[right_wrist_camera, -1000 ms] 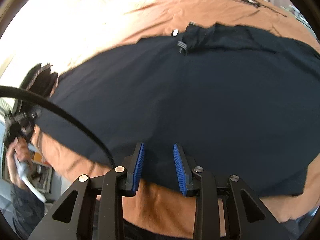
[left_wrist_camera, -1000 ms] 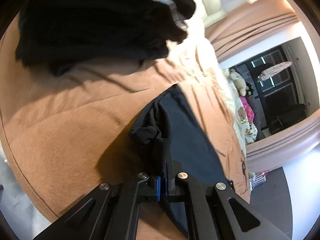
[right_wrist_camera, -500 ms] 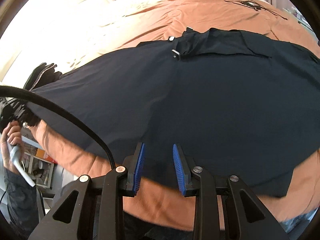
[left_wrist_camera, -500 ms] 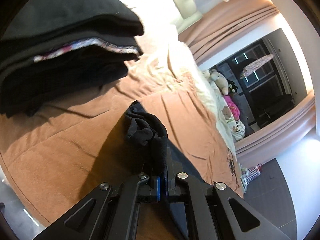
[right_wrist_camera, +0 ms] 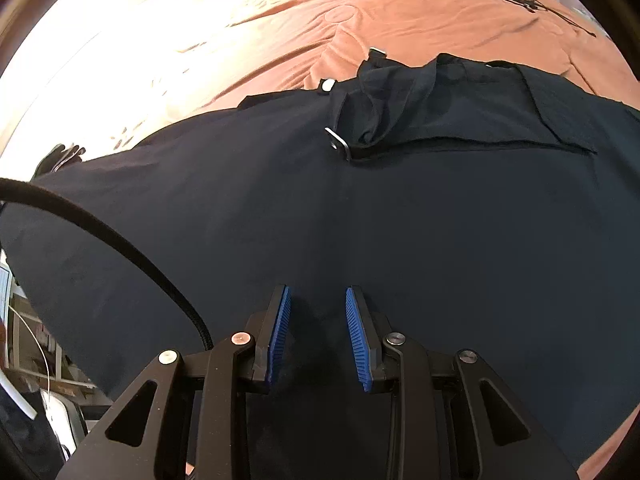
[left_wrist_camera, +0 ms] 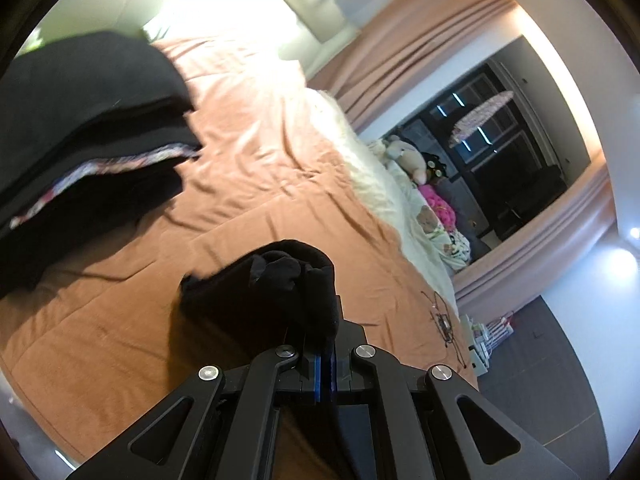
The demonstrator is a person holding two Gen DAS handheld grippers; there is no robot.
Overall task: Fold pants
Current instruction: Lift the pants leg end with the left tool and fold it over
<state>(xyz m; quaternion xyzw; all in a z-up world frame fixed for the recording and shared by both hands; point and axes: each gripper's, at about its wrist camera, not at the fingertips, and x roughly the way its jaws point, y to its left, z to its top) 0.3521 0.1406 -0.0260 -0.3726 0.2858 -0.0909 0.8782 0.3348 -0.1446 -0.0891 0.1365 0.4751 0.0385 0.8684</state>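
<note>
Jaws of the left gripper [left_wrist_camera: 325, 368] are clenched on a bunched end of the dark pants [right_wrist_camera: 360, 232], the cloth [left_wrist_camera: 276, 292] humped up over the fingertips and raised off the orange bedspread [left_wrist_camera: 248, 152]. Jaws of the right gripper [right_wrist_camera: 316, 336] stand partly apart with the blue pads [right_wrist_camera: 276, 340] either side of the near edge of the pants; dark cloth lies between and beneath them, but no pad is seen pressing on it, so this gripper is judged released.

Location: the pants lie spread across the bed, waistband, pocket flap and a metal clasp [right_wrist_camera: 338, 142] at the far side in the right wrist view. A stack of folded dark garments [left_wrist_camera: 88, 136] sits well apart at the upper left of the left wrist view. A black cable [right_wrist_camera: 120, 244] crosses the left of the right wrist view.

Step in hand, as judged: one leg end is lifted for the lengthwise fold towards the waistband; the fold itself is not yet laid.

Next move calls for: carrying the held end over the spread cloth towards the waistband while the near edge is kept flat and in line. The right gripper would need either to pin or to grasp that edge. Slack fabric may drag and wrinkle the lower layer.
</note>
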